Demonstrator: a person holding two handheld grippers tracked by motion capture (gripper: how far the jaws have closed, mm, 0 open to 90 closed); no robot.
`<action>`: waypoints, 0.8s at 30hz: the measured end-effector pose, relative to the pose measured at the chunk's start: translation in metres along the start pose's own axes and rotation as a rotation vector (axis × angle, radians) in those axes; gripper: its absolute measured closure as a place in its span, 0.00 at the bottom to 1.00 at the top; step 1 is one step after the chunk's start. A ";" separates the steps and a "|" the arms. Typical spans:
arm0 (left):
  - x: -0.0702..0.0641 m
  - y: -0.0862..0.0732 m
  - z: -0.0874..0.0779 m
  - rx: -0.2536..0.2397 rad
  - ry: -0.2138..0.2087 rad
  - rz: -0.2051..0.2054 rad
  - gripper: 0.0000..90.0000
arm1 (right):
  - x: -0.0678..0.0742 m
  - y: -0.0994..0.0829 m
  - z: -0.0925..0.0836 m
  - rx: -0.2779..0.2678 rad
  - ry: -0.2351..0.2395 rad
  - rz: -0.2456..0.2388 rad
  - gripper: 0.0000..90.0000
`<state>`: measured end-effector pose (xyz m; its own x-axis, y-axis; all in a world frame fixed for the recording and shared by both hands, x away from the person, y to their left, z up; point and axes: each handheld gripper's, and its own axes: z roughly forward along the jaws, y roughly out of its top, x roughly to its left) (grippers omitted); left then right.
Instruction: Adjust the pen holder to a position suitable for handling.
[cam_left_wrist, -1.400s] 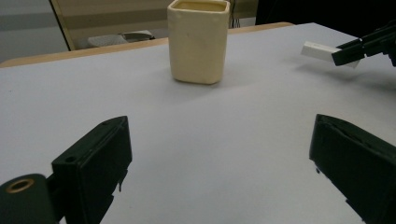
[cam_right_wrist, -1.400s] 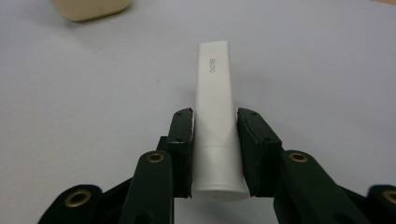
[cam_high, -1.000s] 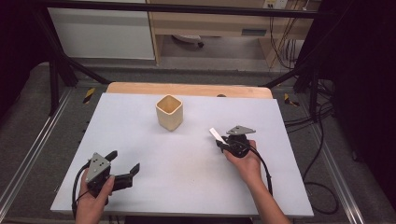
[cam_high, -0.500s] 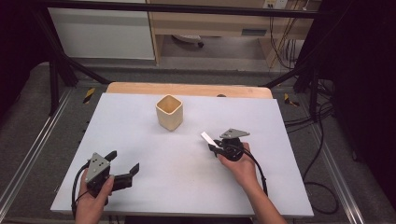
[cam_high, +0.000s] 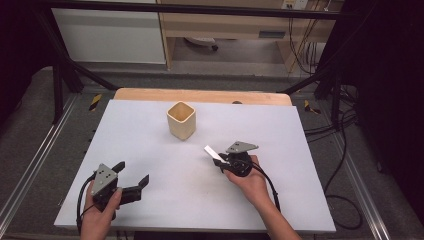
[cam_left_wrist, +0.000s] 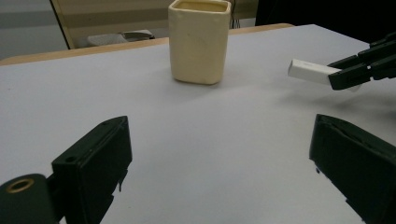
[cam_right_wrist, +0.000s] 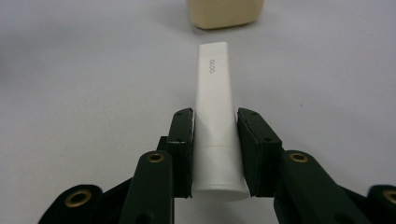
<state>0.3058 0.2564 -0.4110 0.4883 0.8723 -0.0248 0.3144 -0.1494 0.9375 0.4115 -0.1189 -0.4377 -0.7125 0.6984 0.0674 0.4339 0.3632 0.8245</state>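
Plainly, the smooth white plastic tube (cam_right_wrist: 215, 121) sits pinched between the right claw (cam_right_wrist: 215, 151) pads, pointing at twelve o'clock toward the glossy cream square ceramic cup (cam_right_wrist: 225, 13); the left claw (cam_high: 131, 176) gapes empty.

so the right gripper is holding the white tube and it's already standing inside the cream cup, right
Not quite. The right gripper does hold the white tube, but the tube is outside the cream cup, short of it above the table, as the high view shows.

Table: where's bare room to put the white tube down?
Bare: the stretch between the left gripper and right gripper, and the far-left corner beside the cream cup. Tightest: the gap between the cup and the white tube on the table.
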 end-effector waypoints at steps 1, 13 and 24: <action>0.000 0.000 0.000 -0.001 0.000 -0.001 0.07 | 0.003 0.001 -0.001 -0.012 0.005 -0.004 0.75; -0.006 0.009 0.009 -0.043 -0.068 -0.075 0.07 | 0.014 0.010 -0.007 -0.078 0.024 -0.051 0.75; -0.013 0.044 0.034 -0.103 -0.156 -0.163 0.06 | 0.015 0.018 -0.023 -0.173 0.026 -0.074 0.75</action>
<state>0.3407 0.2223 -0.3813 0.5598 0.7976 -0.2245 0.3188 0.0428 0.9469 0.3958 -0.1158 -0.4090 -0.7539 0.6569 0.0153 0.2801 0.3002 0.9118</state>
